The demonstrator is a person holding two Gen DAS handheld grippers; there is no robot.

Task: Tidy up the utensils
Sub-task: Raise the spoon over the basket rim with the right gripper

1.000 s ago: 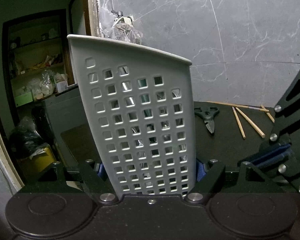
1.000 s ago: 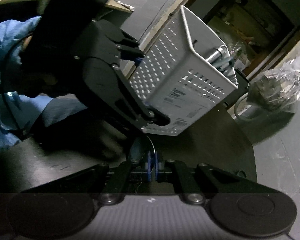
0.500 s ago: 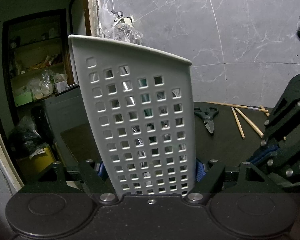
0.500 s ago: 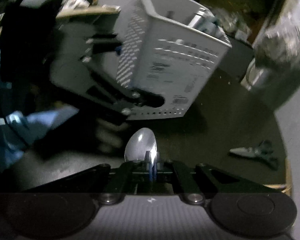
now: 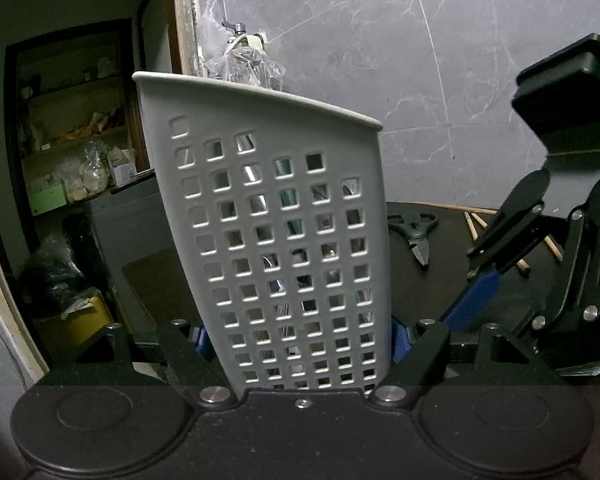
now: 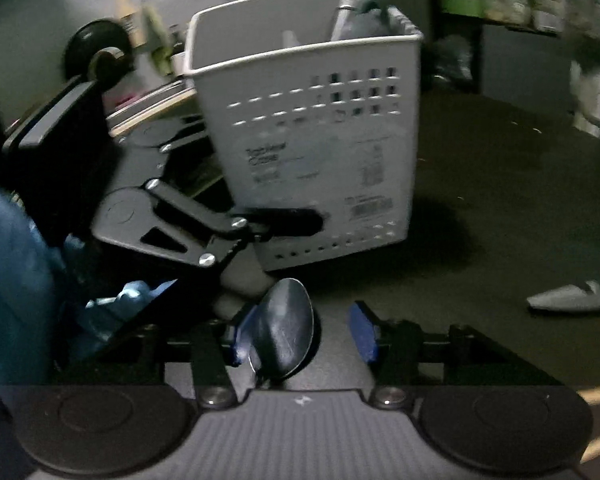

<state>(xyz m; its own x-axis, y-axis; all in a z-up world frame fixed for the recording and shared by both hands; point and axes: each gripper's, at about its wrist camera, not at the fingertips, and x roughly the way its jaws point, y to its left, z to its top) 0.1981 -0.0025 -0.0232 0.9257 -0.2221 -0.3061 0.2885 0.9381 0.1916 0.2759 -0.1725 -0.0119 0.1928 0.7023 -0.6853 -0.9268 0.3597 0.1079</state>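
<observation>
A white perforated utensil basket (image 5: 284,216) stands upright on the dark table, and my left gripper (image 5: 300,342) is shut on its lower sides. Metal utensils show through its holes and stick out above its rim (image 6: 356,20). In the right wrist view the basket (image 6: 320,152) is just ahead, with a left finger (image 6: 284,222) pressed on its side. My right gripper (image 6: 302,334) has its jaws opening. A metal spoon (image 6: 286,330) sits between them, its bowl leaning by the left blue pad and clear of the right pad. The right gripper's fingers (image 5: 482,284) hang right of the basket.
Black-handled shears (image 5: 414,236) and wooden chopsticks (image 5: 474,224) lie on the table behind and right of the basket. The shears' blade (image 6: 568,300) appears at the right wrist view's right edge. A person's blue sleeve (image 6: 8,272) is at left. A marble wall stands behind.
My right gripper swung round to face the basket's labelled side, and its jaws went from pinched on the spoon to apart. The spoon's bowl came into view. The left gripper and basket stayed still.
</observation>
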